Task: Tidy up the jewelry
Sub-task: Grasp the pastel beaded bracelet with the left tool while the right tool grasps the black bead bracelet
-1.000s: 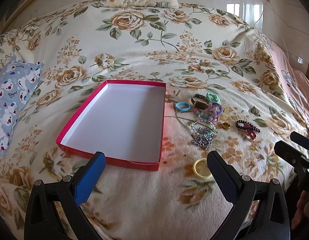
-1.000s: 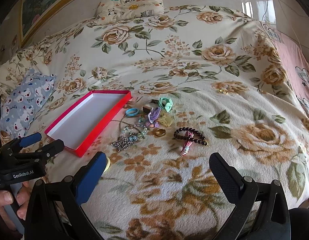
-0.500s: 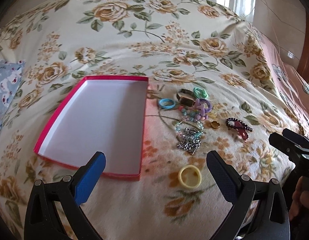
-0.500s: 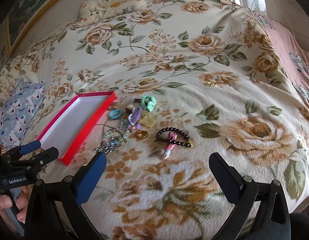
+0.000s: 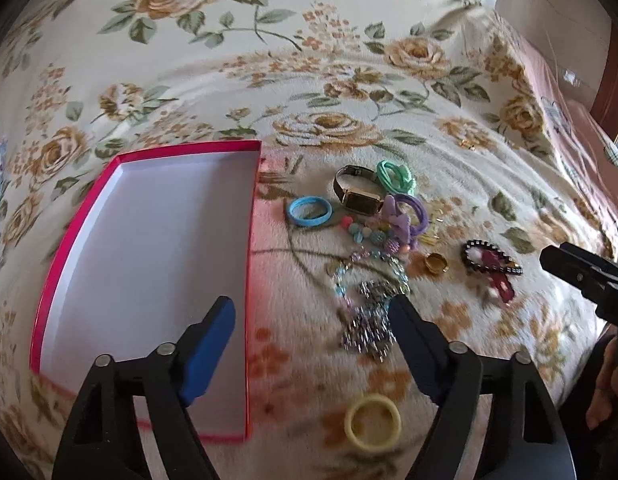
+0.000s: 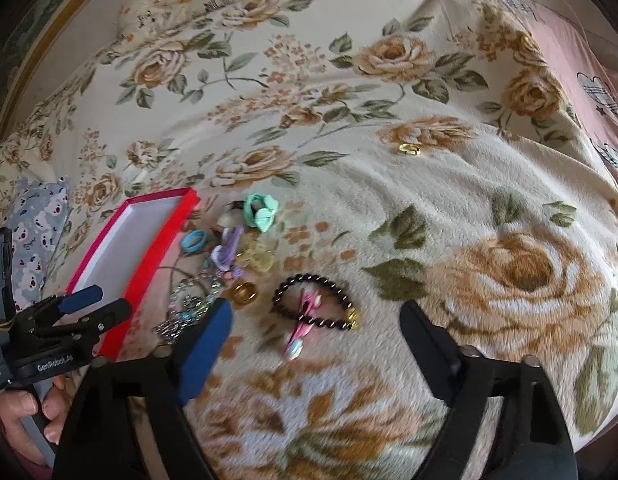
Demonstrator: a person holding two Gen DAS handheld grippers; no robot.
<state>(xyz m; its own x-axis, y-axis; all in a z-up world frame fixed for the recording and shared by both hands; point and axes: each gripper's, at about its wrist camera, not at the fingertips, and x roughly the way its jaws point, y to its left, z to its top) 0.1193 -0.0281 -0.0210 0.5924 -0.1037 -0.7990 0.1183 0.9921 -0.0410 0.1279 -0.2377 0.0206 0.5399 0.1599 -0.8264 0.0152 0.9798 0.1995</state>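
Below, my left gripper hangs over the floral bedspread with its fingers apart and nothing between them, one blue finger pad over the near right corner of the red box, the other over a silver chain. My right gripper is likewise spread wide and holds nothing, poised above a dark bead bracelet that lies across a pink hair clip. Jewelry lies in a loose cluster just right of the box: a blue ring, a watch, a green hair tie, a purple hair tie, a gold ring. A yellow ring sits apart, nearest me. A second gold ring lies well away on the bedspread.
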